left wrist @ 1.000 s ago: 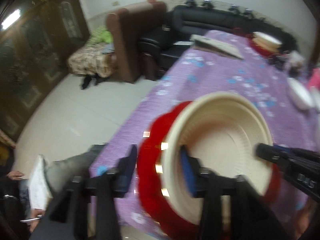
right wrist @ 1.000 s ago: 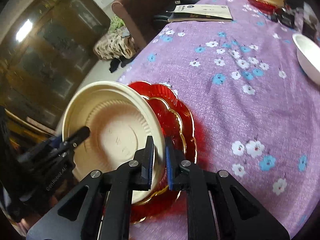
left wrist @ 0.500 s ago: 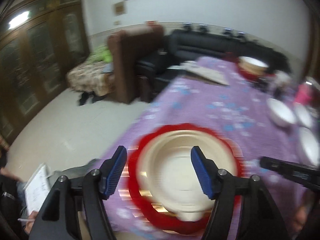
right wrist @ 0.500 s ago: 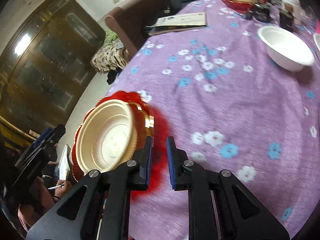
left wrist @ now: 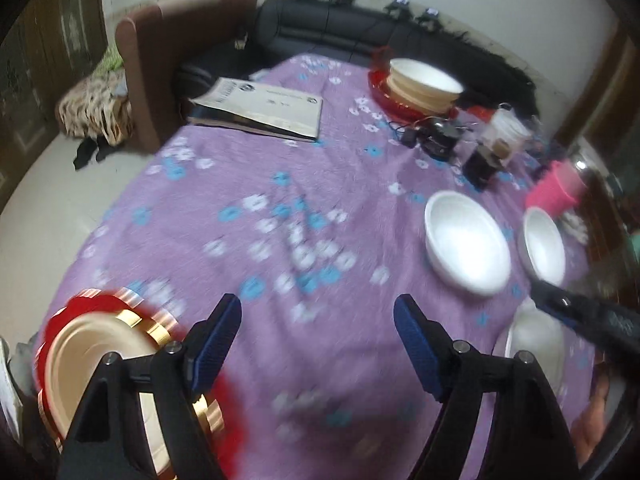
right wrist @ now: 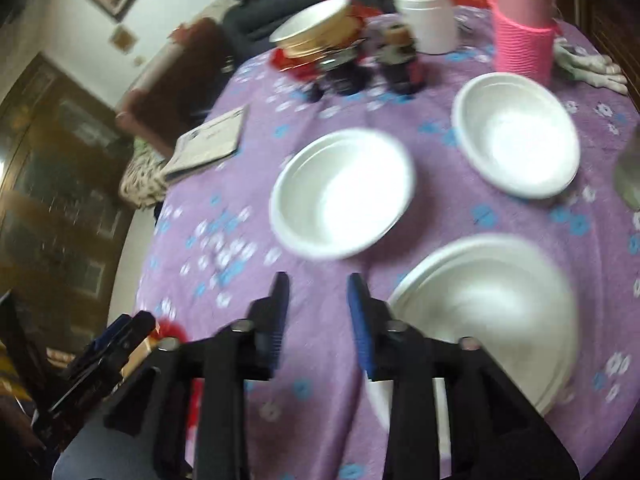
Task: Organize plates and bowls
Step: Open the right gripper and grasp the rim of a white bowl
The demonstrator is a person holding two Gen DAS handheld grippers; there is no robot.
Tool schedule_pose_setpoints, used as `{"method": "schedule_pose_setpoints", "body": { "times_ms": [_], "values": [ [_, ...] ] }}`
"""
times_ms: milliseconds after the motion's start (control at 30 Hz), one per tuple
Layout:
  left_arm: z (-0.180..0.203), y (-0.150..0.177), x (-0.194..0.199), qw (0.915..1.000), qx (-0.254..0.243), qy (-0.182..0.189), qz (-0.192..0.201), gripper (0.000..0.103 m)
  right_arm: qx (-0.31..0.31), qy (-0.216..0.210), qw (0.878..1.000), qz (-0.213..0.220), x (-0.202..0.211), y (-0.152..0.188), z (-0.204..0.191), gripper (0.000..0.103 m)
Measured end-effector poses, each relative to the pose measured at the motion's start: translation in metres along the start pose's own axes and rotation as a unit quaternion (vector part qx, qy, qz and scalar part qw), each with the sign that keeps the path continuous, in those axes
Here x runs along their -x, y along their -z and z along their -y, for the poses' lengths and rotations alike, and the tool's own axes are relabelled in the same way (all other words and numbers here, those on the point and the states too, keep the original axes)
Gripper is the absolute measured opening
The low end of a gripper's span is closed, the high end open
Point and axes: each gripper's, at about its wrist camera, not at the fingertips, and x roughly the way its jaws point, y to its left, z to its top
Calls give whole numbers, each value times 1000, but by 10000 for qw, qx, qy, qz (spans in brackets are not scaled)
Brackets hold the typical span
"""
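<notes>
A cream plate [left wrist: 80, 354] lies in a red plate [left wrist: 100, 304] at the near left table edge, left of my left gripper [left wrist: 318, 336], which is open and empty. My right gripper [right wrist: 318, 308] is open and empty above the cloth, with three white bowls ahead: middle [right wrist: 342, 194], far right [right wrist: 516, 134], near right [right wrist: 492, 304]. Two of them show in the left wrist view [left wrist: 466, 242] [left wrist: 544, 246]. A far stack of cream plates [left wrist: 424, 84] sits on a red plate [left wrist: 384, 98].
A booklet [left wrist: 260, 106] lies at the far left of the purple flowered tablecloth [left wrist: 280, 208]. A pink flask [right wrist: 522, 36], a white cup [right wrist: 426, 16] and dark small items [right wrist: 396, 66] stand at the back. A sofa [left wrist: 320, 40] is beyond the table.
Both grippers let go of the cream and red plates, which now lie at the table edge. The left gripper opened wide and drew right; the right opened and swung toward the white bowls.
</notes>
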Motion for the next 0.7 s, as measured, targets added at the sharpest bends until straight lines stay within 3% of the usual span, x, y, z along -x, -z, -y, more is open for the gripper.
{"method": "schedule_pose_setpoints", "body": {
  "times_ms": [133, 233, 567, 633, 667, 700],
  "values": [
    [35, -42, -51, 9984, -133, -83, -545, 79, -150, 353, 9991, -166, -18, -37, 20, 32],
    [57, -54, -75, 9969, -328, -284, -662, 79, -235, 595, 9978, -166, -33, -56, 32, 32],
    [91, -56, -135, 9906, -518, -113, -1260, 78, -326, 863, 9940, -590, -89, -81, 48, 32],
    [92, -52, -143, 9893, -524, -52, -1363, 72, -395, 921, 9924, -708, -99, -80, 52, 32],
    [93, -49, -146, 9881, -573, 5, -1429, 59, -454, 951, 9917, -734, -104, -79, 53, 32],
    [93, -47, -147, 9877, -608, -3, -1441, 53, -523, 962, 9913, -735, -107, -78, 55, 32]
  ]
}}
